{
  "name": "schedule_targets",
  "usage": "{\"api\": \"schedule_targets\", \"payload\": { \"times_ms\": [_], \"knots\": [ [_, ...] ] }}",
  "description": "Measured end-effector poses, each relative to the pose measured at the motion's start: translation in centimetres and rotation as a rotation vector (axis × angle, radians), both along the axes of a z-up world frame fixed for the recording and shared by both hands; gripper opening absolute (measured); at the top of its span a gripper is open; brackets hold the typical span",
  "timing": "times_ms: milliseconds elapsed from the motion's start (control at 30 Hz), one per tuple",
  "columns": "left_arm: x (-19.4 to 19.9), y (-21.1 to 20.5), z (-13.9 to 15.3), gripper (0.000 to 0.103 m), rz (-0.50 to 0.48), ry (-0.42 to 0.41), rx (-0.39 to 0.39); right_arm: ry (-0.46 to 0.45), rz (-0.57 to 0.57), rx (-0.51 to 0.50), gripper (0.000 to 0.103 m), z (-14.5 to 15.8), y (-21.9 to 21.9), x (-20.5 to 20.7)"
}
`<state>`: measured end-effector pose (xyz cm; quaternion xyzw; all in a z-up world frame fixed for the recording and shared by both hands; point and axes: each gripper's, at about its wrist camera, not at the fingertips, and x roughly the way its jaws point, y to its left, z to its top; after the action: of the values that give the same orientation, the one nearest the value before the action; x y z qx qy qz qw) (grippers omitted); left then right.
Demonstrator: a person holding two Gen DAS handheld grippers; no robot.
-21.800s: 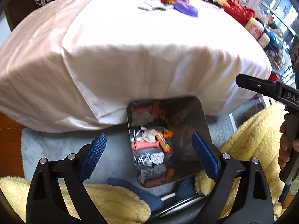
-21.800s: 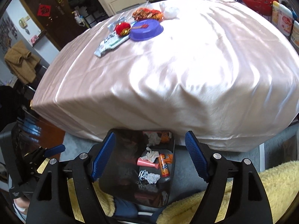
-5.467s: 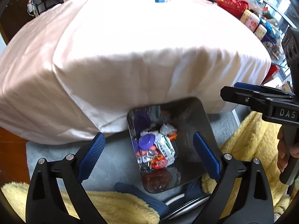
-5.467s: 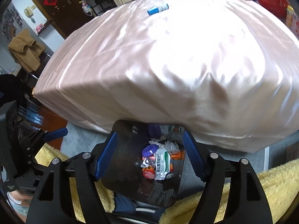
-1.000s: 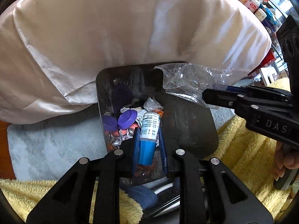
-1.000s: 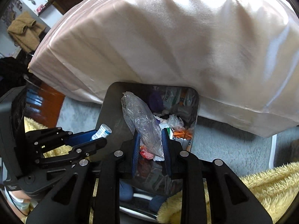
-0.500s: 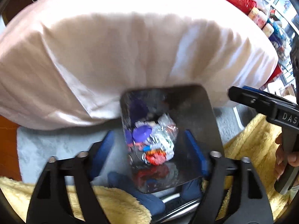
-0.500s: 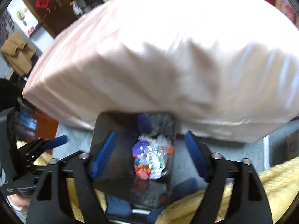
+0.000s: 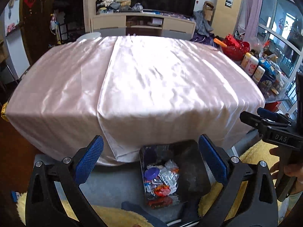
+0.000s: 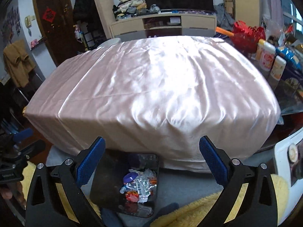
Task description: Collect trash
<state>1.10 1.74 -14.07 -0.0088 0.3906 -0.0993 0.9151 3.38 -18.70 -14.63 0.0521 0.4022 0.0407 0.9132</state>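
Gone from both grippers since a second ago: the blue-capped tube and the clear plastic bag, now down among the rubbish. Lifted and levelled too, with the room behind showing.

Two grippers, both spread wide and holding nothing: left gripper (image 9: pixel 151 158), right gripper (image 10: pixel 152 159). Four blue ribbed pads in all, one pair per view. One dark bin (image 9: pixel 191 162) with shiny walls, standing on grey carpet (image 9: pixel 113 185) against the near edge of the table, partly under the hanging cloth. Inside, one heap of trash (image 9: pixel 162 177): a purple lid (image 9: pixel 151 172), crinkled silver wrappers, a red packet (image 9: pixel 161 190).

One pink satin tablecloth (image 9: pixel 161 79), wrinkled, draped over the whole table. Behind it, a low wooden TV cabinet (image 9: pixel 144 23) with a dark screen above and folded clothes piled at its left end. Dark door (image 10: pixel 55 19) with a red ornament on the left. Red basket (image 9: pixel 235 48) and several bottles on the right by the windows. Yellow fluffy fabric (image 9: pixel 113 215) along the bottom.

Heap of trash lying low between the pads in each view, below the fingertips and apart from them.
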Motion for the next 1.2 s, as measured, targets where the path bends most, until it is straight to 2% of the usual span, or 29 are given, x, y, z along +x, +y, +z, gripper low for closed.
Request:
{"api": "schedule_targets", "payload": {
  "times_ms": [133,267,633,767,967,1200],
  "knots": [
    [-0.8,-0.4,3.4,0.095,-0.006,-0.086,0.018,-0.08,-0.027,-0.012,0.1,3.1,-0.2,-1.0],
    [-1.6,-0.7,5.6,0.095,-0.005,-0.158,0.04,-0.156,-0.062,-0.023,0.1,6.0,-0.7,-2.2],
    [-3.0,-0.7,11.3,0.095,0.016,-0.295,0.023,-0.361,-0.103,-0.049,0.1,12.7,-0.3,-5.7],
    [-3.1,-0.4,12.7,0.095,0.033,-0.322,0.026,-0.398,-0.1,-0.059,0.1,13.9,0.0,-6.2],
    [-3.8,-0.2,13.7,0.095,0.034,-0.354,0.009,-0.403,-0.09,-0.099,0.1,14.4,0.8,-6.3],
    [-3.9,-0.1,14.0,0.095,0.038,-0.362,-0.005,-0.408,-0.083,-0.076,0.1,14.7,1.1,-6.4]
  ]
}}
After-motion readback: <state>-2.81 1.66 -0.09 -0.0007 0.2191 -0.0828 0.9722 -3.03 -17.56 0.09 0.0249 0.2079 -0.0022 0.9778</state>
